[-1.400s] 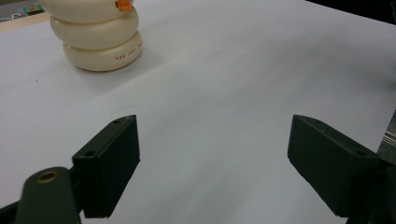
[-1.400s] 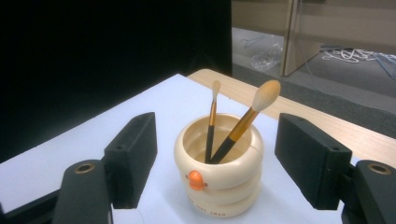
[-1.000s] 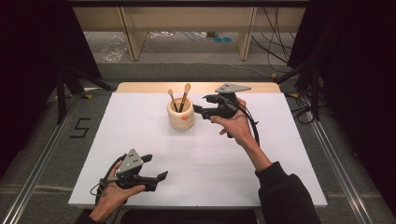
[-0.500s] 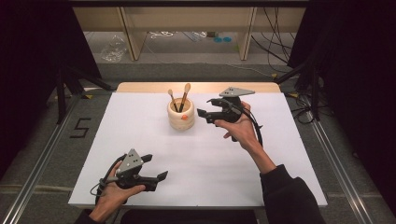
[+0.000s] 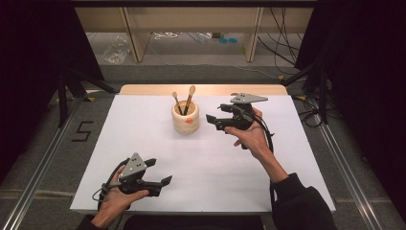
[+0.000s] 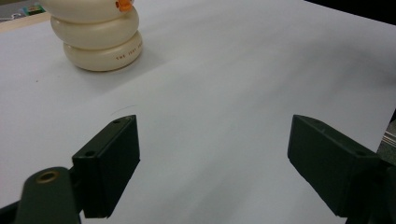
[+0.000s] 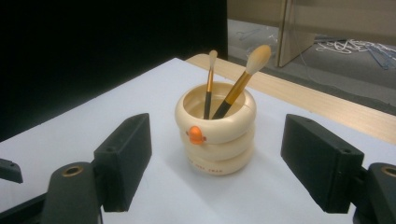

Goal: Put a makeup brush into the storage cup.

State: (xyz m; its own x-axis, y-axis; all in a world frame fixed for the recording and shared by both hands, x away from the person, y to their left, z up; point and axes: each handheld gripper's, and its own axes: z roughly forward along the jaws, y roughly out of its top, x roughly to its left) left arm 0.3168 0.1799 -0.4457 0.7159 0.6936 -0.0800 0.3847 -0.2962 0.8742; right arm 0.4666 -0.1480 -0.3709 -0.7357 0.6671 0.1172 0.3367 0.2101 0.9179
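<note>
A cream ringed holder with an orange knob stands at the back middle of the white table. Two makeup brushes lean inside it, a thin one and a thicker one. My right gripper is held just right of the holder, open, its jaws pointing at it with nothing between them. In the right gripper view the holder and both brushes sit ahead between the spread jaws. My left gripper rests open near the front left. The left gripper view shows the holder far off.
A bare wooden strip runs along the table's back edge. Beyond it stand shelf legs, with cables on the floor. Metal rails flank the table on both sides. A cable trails from each gripper.
My right gripper has drawn back a little to the right and toward the person, away from the holder. The left gripper has stayed put.
</note>
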